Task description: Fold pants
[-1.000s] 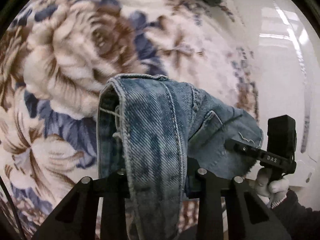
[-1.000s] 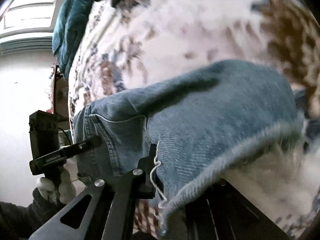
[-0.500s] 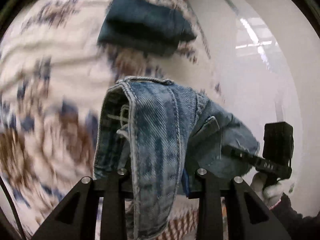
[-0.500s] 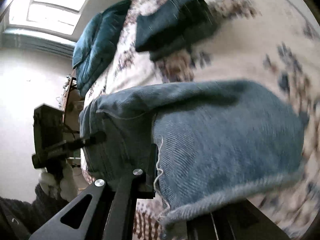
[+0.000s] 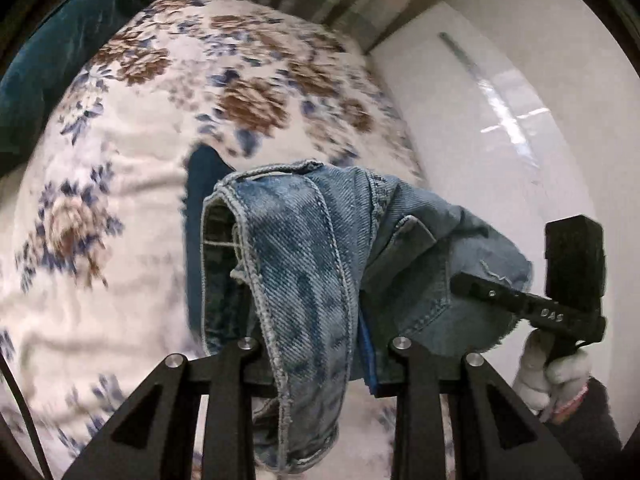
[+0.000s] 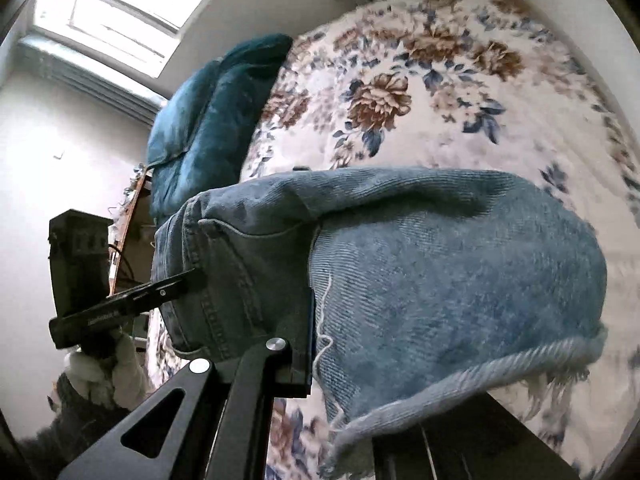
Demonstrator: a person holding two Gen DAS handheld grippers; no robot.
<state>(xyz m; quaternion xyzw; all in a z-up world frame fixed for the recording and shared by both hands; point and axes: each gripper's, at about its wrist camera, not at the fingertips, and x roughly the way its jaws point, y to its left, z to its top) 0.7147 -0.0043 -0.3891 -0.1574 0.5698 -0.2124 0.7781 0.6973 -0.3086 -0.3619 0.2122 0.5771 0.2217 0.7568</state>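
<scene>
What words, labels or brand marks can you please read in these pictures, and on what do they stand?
"DAS": on the finger of the right gripper, left wrist view.
White lettering on the finger of the left gripper, right wrist view: too blurred to read.
Jeans: no readable label.

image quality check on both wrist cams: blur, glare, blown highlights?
Left wrist: floral bedspread motion-smeared at the lower left, denim pants sharp, streaky glare on the white wall. Right wrist: window blown out, bedspread smeared at the right rim, strong fisheye bending.
</scene>
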